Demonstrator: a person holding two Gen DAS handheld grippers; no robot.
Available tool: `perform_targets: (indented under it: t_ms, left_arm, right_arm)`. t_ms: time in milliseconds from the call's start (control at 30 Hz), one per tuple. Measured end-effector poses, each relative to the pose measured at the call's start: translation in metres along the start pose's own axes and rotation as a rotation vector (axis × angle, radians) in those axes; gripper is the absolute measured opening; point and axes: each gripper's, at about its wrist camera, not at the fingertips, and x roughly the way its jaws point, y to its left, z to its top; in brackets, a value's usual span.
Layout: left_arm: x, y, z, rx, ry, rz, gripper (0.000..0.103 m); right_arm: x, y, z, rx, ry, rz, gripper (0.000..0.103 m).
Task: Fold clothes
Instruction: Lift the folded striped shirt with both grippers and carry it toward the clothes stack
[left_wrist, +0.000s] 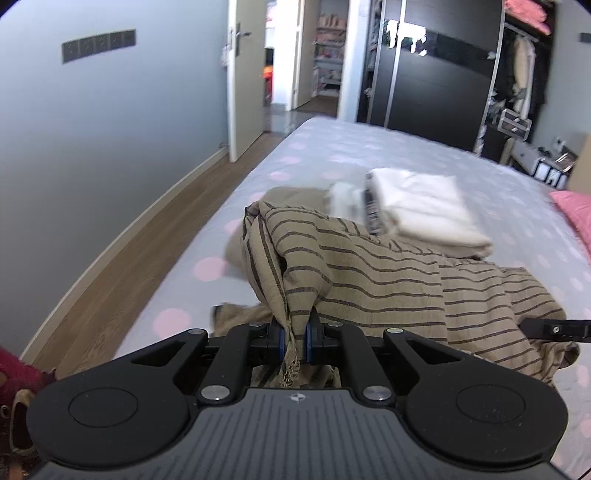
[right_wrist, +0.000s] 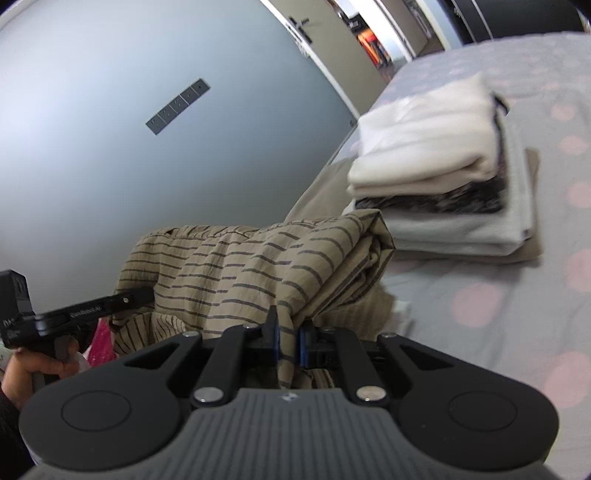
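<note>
The striped tan garment hangs bunched just in front of the folded stack on the dotted bed. Your left gripper and right gripper each pinch its fabric, jaws nearly closed.

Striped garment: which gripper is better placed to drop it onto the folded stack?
Right, probably. Both the right gripper and the left gripper have jaws shut on the striped garment, but the folded stack sits just ahead of the right one; the left's view shows it farther off.
</note>
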Motion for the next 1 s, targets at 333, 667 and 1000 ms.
perform_targets:
  t_ms: [333, 667, 1000]
  left_arm:
    - [0.089, 0.051, -0.018, -0.018, 0.192, 0.047, 0.008]
    - [0.143, 0.072, -0.041, -0.026, 0.294, 0.007, 0.008]
    - [0.126, 0.06, -0.037, -0.009, 0.242, 0.067, 0.014]
  right_arm:
    - [0.086, 0.003, -0.011, -0.046, 0.115, -0.091, 0.011]
    - [0.135, -0.044, -0.037, 0.022, 0.204, -0.135, 0.01]
    - [0.121, -0.042, -0.029, -0.046, 0.208, -0.138, 0.02]
